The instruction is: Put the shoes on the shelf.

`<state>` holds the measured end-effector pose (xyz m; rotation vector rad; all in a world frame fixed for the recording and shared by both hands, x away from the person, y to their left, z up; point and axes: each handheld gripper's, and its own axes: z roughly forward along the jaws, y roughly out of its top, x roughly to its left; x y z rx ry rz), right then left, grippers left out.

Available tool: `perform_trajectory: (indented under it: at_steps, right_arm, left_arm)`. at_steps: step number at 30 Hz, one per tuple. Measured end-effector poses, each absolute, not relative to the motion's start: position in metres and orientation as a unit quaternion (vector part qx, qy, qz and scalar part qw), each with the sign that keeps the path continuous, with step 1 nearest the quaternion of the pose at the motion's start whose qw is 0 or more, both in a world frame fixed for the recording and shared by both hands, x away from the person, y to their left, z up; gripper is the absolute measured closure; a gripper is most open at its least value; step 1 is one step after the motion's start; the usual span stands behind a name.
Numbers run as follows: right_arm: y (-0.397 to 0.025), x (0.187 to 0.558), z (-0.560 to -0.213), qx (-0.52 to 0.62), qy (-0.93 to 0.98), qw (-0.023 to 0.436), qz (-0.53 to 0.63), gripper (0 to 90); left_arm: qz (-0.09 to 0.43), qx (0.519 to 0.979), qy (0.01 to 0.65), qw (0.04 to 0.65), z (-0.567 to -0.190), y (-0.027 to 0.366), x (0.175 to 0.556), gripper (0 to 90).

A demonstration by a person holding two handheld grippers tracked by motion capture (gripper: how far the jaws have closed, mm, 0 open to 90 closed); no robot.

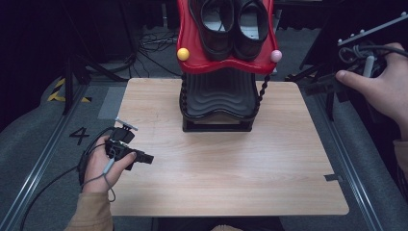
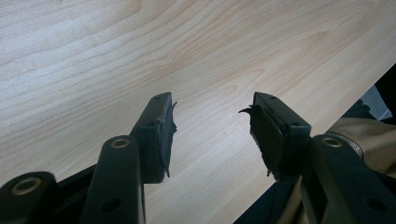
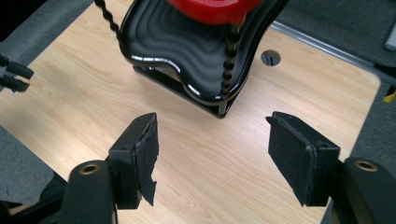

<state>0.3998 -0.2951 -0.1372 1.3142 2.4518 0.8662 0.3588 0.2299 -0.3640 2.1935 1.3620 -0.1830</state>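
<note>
A pale wood-grain surface (image 1: 231, 178) with rounded corners stands on grey carpeted floor (image 1: 43, 144) in a dark room. Metal rails (image 1: 38, 159) run along the floor on both sides. Black cables (image 1: 154, 45) lie tangled behind, near yellow-black hazard tape (image 1: 57, 91) and a painted "4" (image 1: 79, 135).

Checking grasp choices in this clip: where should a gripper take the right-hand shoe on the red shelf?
By the collar. The right shoe sits upright on the red shelf, opening up, tight against the left shoe. Come from above with the right gripper, one jaw inside the opening, one outside the free outer wall.
</note>
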Motion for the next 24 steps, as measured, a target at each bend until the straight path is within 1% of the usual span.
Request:
perform_trajectory:
  at_steps: [8, 10, 11, 12, 14, 15, 17, 19, 20, 21, 24]
  right_arm:
    - [-0.301, 0.403, -0.192, 0.443, 0.848, 0.099, 0.273, 32.7]
    - [-0.302, 0.405, -0.205, 0.442, 0.851, 0.087, 0.271, 32.6]
    - [-0.302, 0.405, -0.205, 0.442, 0.851, 0.087, 0.271, 32.6]
    - [-0.303, 0.407, -0.219, 0.439, 0.853, 0.08, 0.27, 32.6]
    - [-0.303, 0.408, -0.224, 0.436, 0.855, 0.079, 0.27, 32.5]
    - [-0.304, 0.409, -0.237, 0.432, 0.858, 0.07, 0.269, 32.3]
    - [-0.305, 0.409, -0.247, 0.428, 0.86, 0.066, 0.272, 32.1]
    - [-0.306, 0.409, -0.258, 0.425, 0.861, 0.063, 0.271, 32.1]
    - [-0.306, 0.409, -0.258, 0.425, 0.861, 0.063, 0.271, 32.1]
    - [-0.307, 0.408, -0.269, 0.426, 0.862, 0.062, 0.268, 31.8]
    - [-0.308, 0.407, -0.281, 0.422, 0.863, 0.071, 0.268, 30.8]
  left_arm:
    - [-0.066, 0.819, 0.505, 0.265, -0.367, 0.229, 0.35, 49.8]
    - [-0.063, 0.818, 0.507, 0.265, -0.367, 0.229, 0.349, 49.9]
    - [-0.063, 0.818, 0.508, 0.264, -0.367, 0.229, 0.347, 49.9]
    - [-0.062, 0.818, 0.508, 0.262, -0.367, 0.23, 0.344, 50.0]
    - [-0.061, 0.817, 0.51, 0.263, -0.368, 0.23, 0.343, 50.0]
    - [-0.06, 0.817, 0.51, 0.261, -0.368, 0.231, 0.342, 50.0]
    - [-0.06, 0.817, 0.511, 0.261, -0.368, 0.231, 0.341, 50.0]
    - [-0.059, 0.817, 0.51, 0.261, -0.369, 0.232, 0.34, 50.0]
    - [-0.059, 0.817, 0.51, 0.261, -0.369, 0.232, 0.34, 50.1]
    - [-0.06, 0.817, 0.511, 0.262, -0.369, 0.232, 0.339, 50.1]
    - [-0.062, 0.819, 0.509, 0.258, -0.371, 0.231, 0.339, 50.0]
